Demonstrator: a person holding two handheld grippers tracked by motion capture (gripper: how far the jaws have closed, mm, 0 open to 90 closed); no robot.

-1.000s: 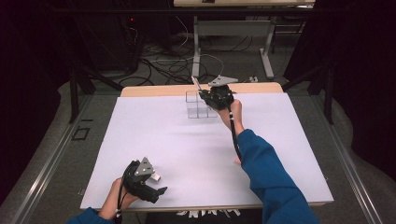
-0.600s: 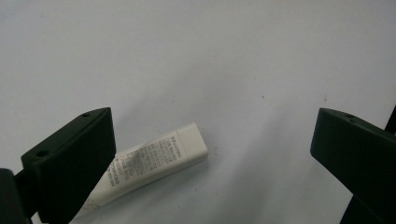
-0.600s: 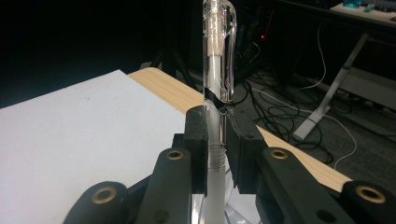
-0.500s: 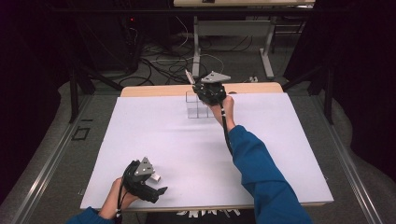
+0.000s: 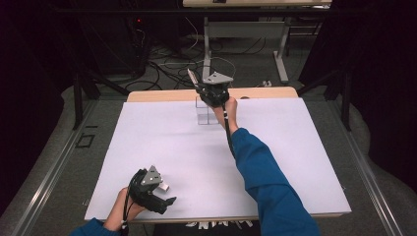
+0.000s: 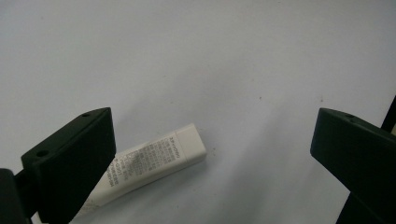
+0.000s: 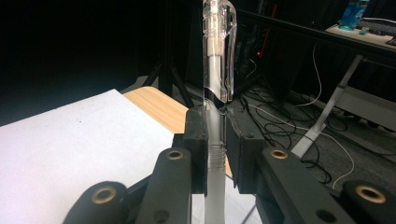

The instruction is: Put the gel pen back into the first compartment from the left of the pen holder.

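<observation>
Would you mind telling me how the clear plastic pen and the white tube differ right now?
The clear plastic pen stands upright, clamped between the right gripper jaws; the white tube lies flat on the white table, ungripped between the left gripper open jaws. The pen is see-through, the tube opaque with print. Both are slim.

Bright, even light from above on the white table cover point(image 5: 162, 142); surroundings sunk in near-black, floor cables barely legible. Soft, short shadows under the left gripper point(image 5: 156, 192); a faint grey shadow along the white tube point(image 6: 154, 164) in the left gripper view. No harsh glare on the cover, merely a mild washed-out look at its far end. Slightly soft and grainy in the high view; small print on the tube smeared. Sharp on the right gripper point(image 7: 215, 154) up close; specular glints on the clear pen point(image 7: 218, 51); background dim and soft.
</observation>
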